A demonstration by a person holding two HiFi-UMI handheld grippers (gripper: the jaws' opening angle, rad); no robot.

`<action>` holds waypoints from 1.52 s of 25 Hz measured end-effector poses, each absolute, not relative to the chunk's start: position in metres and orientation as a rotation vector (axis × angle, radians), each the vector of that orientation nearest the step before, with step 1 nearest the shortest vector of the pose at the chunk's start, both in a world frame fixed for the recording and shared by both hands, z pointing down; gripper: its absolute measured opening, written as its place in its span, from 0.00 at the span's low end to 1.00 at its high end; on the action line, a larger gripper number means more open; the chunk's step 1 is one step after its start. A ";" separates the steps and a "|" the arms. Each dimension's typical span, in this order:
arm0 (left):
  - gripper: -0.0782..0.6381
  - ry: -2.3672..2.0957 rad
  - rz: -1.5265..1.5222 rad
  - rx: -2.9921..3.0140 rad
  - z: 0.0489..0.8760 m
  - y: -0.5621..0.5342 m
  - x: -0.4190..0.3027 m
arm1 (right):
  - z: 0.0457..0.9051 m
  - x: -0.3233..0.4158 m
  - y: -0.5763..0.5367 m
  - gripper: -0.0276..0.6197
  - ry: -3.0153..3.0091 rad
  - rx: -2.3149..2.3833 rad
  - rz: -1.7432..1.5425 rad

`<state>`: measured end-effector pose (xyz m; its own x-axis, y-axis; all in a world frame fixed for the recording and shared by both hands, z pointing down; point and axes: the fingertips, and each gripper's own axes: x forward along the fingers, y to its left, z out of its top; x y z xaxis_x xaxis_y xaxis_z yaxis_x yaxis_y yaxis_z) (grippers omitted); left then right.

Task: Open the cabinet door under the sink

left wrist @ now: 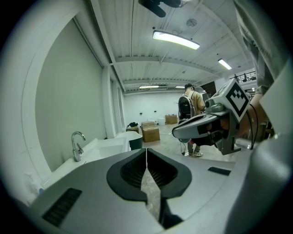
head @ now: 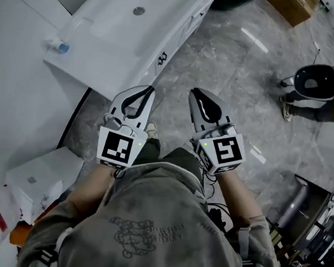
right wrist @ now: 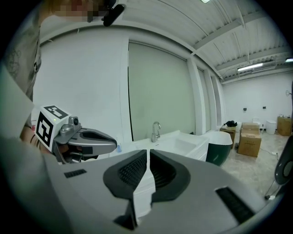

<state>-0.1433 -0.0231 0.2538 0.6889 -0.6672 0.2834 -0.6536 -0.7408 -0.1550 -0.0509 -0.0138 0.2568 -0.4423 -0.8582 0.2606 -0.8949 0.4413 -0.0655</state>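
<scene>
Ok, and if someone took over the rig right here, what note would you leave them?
Left hand-held gripper: shut, empty, held in the air in front of the body.
Right hand-held gripper: shut, empty, level beside it.
Sink: ahead and to the left. The cabinet door below it looks closed, and neither gripper touches it.
Done: nothing on the door so far.
Left: probably step closer, open a gripper, take the door's edge or handle and pull it open.
</scene>
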 end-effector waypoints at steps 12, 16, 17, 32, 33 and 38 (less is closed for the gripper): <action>0.14 1.112 -0.603 -2.914 0.337 -0.076 -0.095 | 0.351 -0.038 -0.089 0.10 -2.516 1.431 0.414; 0.14 1.210 -0.632 -2.893 0.368 -0.091 -0.082 | 0.390 -0.031 -0.116 0.10 -2.535 1.357 0.455; 0.14 1.237 -0.647 -2.881 0.377 -0.095 -0.079 | 0.400 -0.030 -0.122 0.10 -2.537 1.335 0.467; 0.14 1.483 -0.757 -2.805 0.494 -0.154 -0.060 | 0.557 -0.023 -0.197 0.10 -2.498 1.140 0.562; 0.14 1.495 -0.768 -2.801 0.504 -0.158 -0.060 | 0.569 -0.024 -0.203 0.10 -2.493 1.129 0.562; 0.14 1.517 -0.874 -2.772 0.550 -0.169 -0.065 | 0.620 -0.031 -0.223 0.10 -2.462 1.090 0.589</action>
<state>-0.0647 -0.1692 0.5495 0.4323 -0.7425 0.5117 -0.8152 -0.5644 -0.1302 -0.0314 -0.2233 0.6197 -0.6252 -0.6003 0.4987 -0.7610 0.6107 -0.2190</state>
